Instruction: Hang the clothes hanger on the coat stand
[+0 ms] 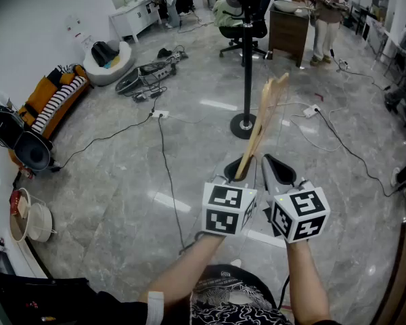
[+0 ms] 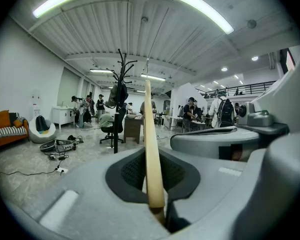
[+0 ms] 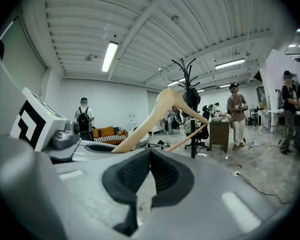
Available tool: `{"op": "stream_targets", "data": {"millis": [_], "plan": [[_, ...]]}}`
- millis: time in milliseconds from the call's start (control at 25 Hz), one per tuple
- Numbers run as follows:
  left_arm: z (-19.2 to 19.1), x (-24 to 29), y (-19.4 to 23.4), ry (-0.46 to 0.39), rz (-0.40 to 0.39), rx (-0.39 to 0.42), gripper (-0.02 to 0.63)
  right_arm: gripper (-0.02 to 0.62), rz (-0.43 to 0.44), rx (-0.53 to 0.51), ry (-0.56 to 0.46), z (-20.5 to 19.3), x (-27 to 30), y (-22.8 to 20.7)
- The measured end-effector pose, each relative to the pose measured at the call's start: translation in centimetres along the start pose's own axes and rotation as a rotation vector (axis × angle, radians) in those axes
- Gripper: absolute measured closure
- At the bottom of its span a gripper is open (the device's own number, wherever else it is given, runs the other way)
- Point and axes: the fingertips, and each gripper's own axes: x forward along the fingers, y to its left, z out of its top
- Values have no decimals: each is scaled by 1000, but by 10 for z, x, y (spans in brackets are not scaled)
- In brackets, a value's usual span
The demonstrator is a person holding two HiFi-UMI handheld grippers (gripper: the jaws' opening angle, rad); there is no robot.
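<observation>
My left gripper (image 1: 238, 172) is shut on one end of a light wooden clothes hanger (image 1: 264, 117), which rises up and away toward the coat stand. In the left gripper view the hanger (image 2: 150, 139) stands edge-on, clamped between the dark pads (image 2: 127, 171). The black coat stand (image 1: 247, 59) rises from a round base (image 1: 243, 125) straight ahead, its hooked top (image 2: 122, 66) still some way from the hanger. My right gripper (image 1: 276, 170) hangs just right of the left one, shut with nothing in it. In the right gripper view the hanger (image 3: 162, 109) passes on the left.
Cables (image 1: 164, 161) and a power strip (image 1: 160, 114) lie on the glossy floor to the left of the stand. Behind it stand an office chair (image 1: 243, 29), a brown cabinet (image 1: 289, 32) and a person (image 1: 327, 12). A sofa (image 1: 51, 100) and buckets (image 1: 30, 222) line the left wall.
</observation>
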Motion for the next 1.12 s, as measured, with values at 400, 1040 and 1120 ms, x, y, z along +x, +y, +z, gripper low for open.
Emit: {"op": "stream_targets", "data": {"millis": [400, 1040, 1120], "plan": [[3, 1, -7, -5, 0, 4, 578, 595, 8, -4, -8, 0, -3, -3], [17, 79, 48, -4, -32, 0, 579, 595, -34, 4, 29, 7, 80, -50], [23, 92, 61, 0, -39, 1, 579, 595, -39, 7, 35, 13, 98, -54]]}}
